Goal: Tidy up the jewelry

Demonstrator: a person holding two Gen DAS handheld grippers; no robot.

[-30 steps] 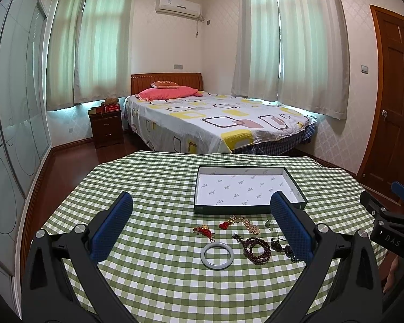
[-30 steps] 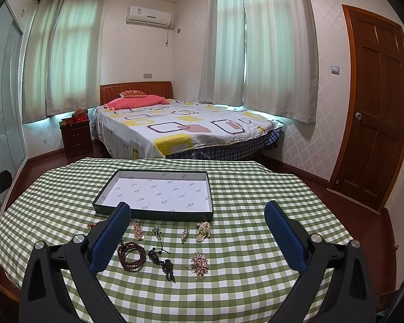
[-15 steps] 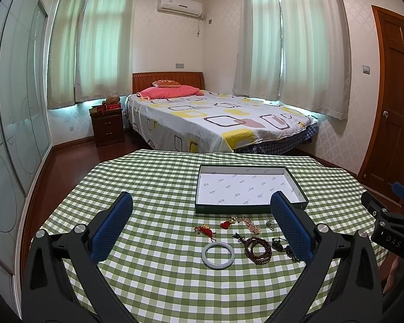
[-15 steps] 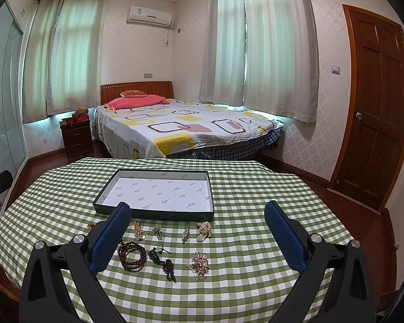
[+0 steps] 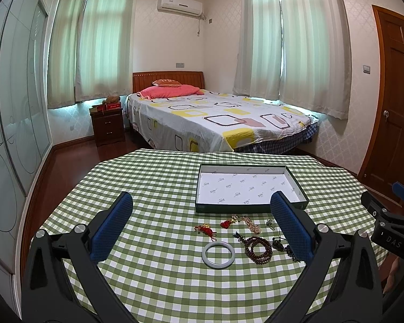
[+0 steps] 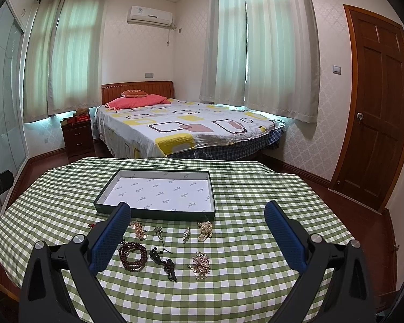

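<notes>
A shallow dark green box (image 5: pixel 251 208) (image 6: pixel 153 212) with a white paper lining lies on the checked table. In front of it lies loose jewelry: a pale jade bangle (image 5: pixel 218 251), a brown bead bracelet (image 5: pixel 257 245) (image 6: pixel 133 255), a red knotted charm (image 5: pixel 205 228), a red-and-gold pendant (image 5: pixel 229 222), a black cord pendant (image 6: pixel 163 262), a sparkly brooch (image 6: pixel 200 263) and a pearl piece (image 6: pixel 205 231). My left gripper (image 5: pixel 200 227) hangs open above the bangle. My right gripper (image 6: pixel 198 234) hangs open over the brooches. Neither holds anything.
The table wears a green-and-white checked cloth (image 6: pixel 256 282) with rounded edges. Beyond it stand a bed (image 5: pixel 215 118), a dark nightstand (image 5: pixel 107 126), a glass wardrobe (image 5: pixel 10 134) at left and a wooden door (image 6: pixel 374 107) at right. The right gripper's body (image 5: pixel 390 228) shows in the left view.
Both views have shifted very slightly; the jewelry and box have not moved and both grippers stay open.
</notes>
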